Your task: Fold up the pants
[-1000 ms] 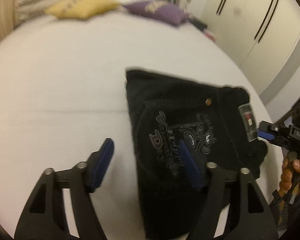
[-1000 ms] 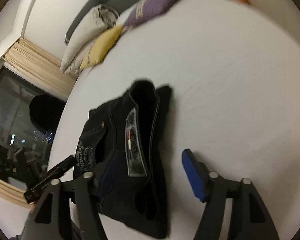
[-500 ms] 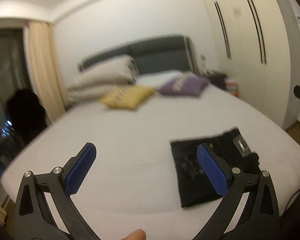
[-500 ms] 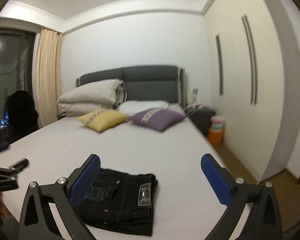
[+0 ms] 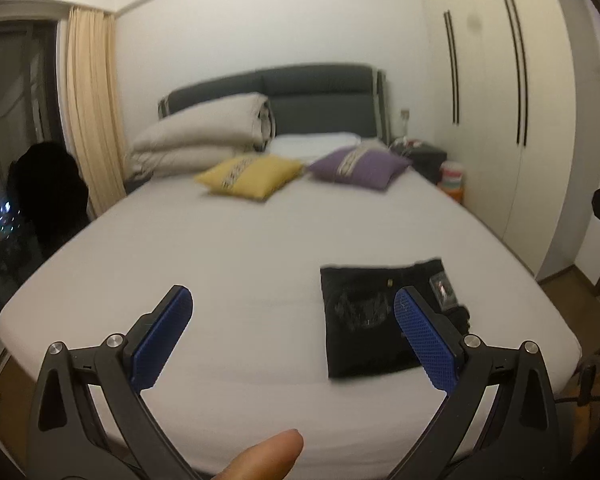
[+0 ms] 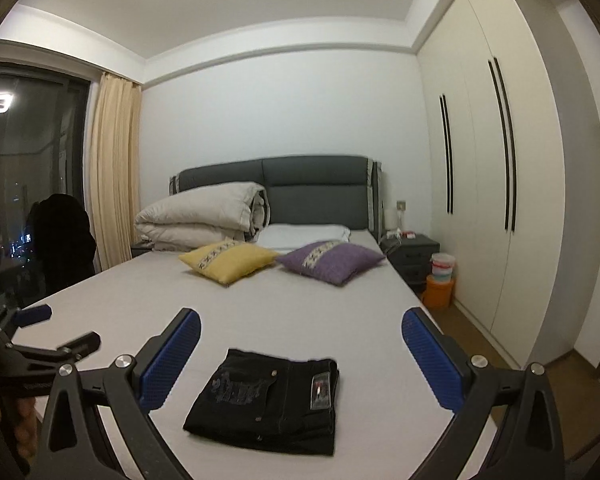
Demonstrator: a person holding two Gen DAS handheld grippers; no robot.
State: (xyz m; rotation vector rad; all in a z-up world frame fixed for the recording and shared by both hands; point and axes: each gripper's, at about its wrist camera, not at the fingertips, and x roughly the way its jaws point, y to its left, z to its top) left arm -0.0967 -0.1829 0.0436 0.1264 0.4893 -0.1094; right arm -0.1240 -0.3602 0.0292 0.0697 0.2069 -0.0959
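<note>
Filling both views, the wide white-sheeted bed (image 6: 340, 308) carries a yellow square cushion (image 6: 228, 260) and a purple square cushion (image 6: 332, 260) near its grey padded headboard (image 6: 276, 184). Close to the foot edge lies the folded black denim pants bundle (image 6: 268, 396), flat and compact, so folding looks finished. Both grippers hang clear above it, gaping wide and empty: the right gripper (image 6: 300, 356) faces it nearly head-on, while from the left gripper (image 5: 292, 332) it sits off to the right.
</note>
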